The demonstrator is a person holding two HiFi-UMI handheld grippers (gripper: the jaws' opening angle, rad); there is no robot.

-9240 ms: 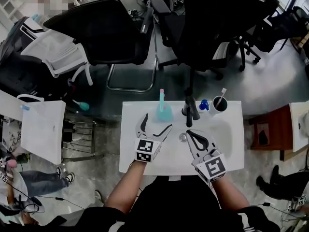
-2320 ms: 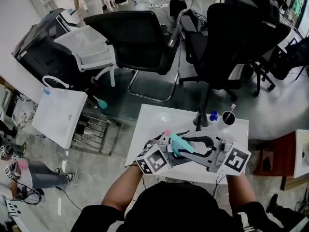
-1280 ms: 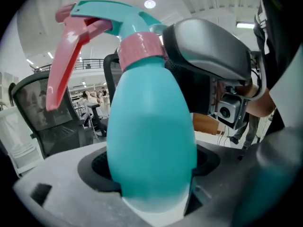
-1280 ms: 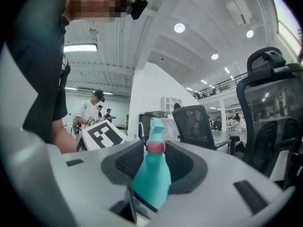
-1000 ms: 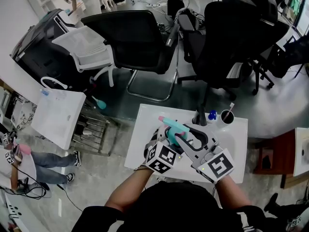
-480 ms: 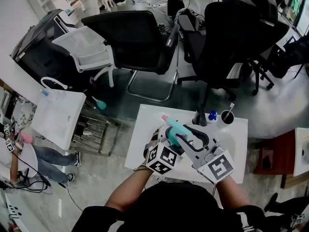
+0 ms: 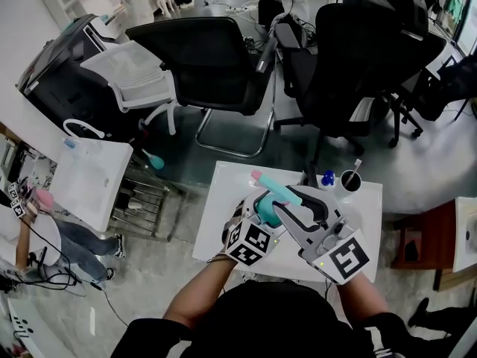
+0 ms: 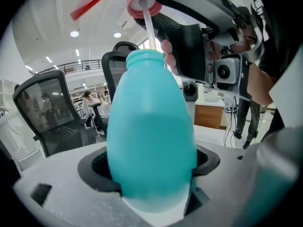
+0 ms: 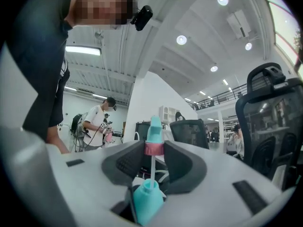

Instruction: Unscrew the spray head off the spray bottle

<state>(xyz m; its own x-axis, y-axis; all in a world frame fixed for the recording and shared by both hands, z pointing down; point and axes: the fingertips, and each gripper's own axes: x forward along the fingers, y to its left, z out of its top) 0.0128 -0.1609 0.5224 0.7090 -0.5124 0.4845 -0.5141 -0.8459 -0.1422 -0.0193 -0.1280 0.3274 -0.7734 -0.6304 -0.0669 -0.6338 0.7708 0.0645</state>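
Left gripper (image 7: pixel 258 212) jaws clamped the spray bottle (image 8: pixel 151 141) above the worktop (image 7: pixel 223 192), steadying it. Right gripper (image 9: pixel 154 161) jaws pinched the spray head (image 9: pixel 154 135), clear of the neck and evidently unscrewed, its dip tube (image 9: pixel 152 168) inside.

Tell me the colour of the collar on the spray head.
Pink; the collar shows best in the right gripper view, above the teal bottle.

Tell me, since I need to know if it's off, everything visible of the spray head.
The spray head is teal plastic with a pink collar and a pink trigger. It is off the teal bottle and sits above its neck, its white dip tube reaching down into the opening. The right hand-held gripper clamps its collar.
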